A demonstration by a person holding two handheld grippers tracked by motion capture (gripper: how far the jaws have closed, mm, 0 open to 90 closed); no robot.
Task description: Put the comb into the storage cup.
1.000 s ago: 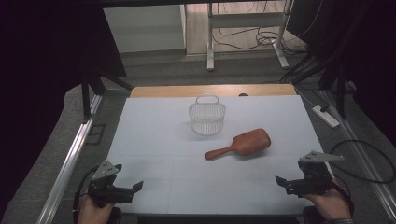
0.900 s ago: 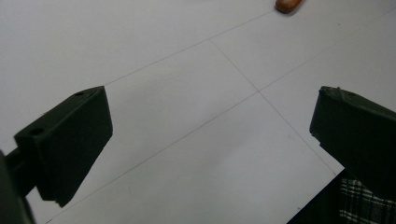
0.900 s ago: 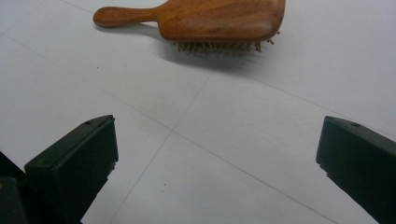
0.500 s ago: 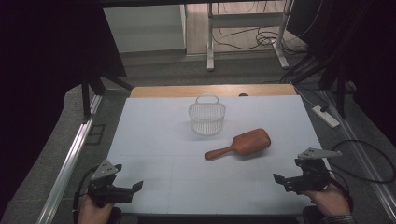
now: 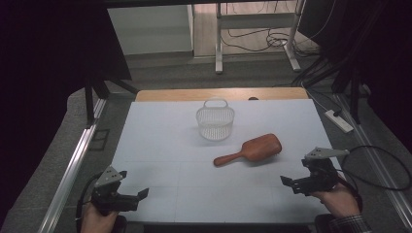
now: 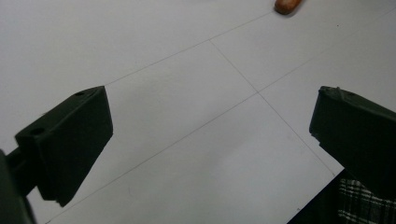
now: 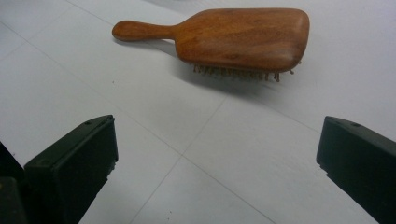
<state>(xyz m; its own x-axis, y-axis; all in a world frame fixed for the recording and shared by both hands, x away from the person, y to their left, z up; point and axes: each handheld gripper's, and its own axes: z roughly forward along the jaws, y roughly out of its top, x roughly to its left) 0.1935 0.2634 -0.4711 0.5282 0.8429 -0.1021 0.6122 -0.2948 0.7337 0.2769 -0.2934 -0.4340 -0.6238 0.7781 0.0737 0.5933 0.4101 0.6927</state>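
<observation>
On the white table [image 5: 160,145]: one wooden hairbrush [image 5: 248,150], bristles down, lying flat right of centre, handle toward the left gripper; one small white wire basket [image 5: 215,121], upright, just beyond it, not touching.

Left gripper [image 5: 138,195]: near corner, jaws wide apart, empty. Right gripper [image 5: 287,182]: near right edge, jaws wide apart, empty, pointed at the brush.

Handling (my guess only): rigid, light, smooth lacquered back probably slippery; the narrow handle, or the paddle's side edges, looks the surest hold
</observation>
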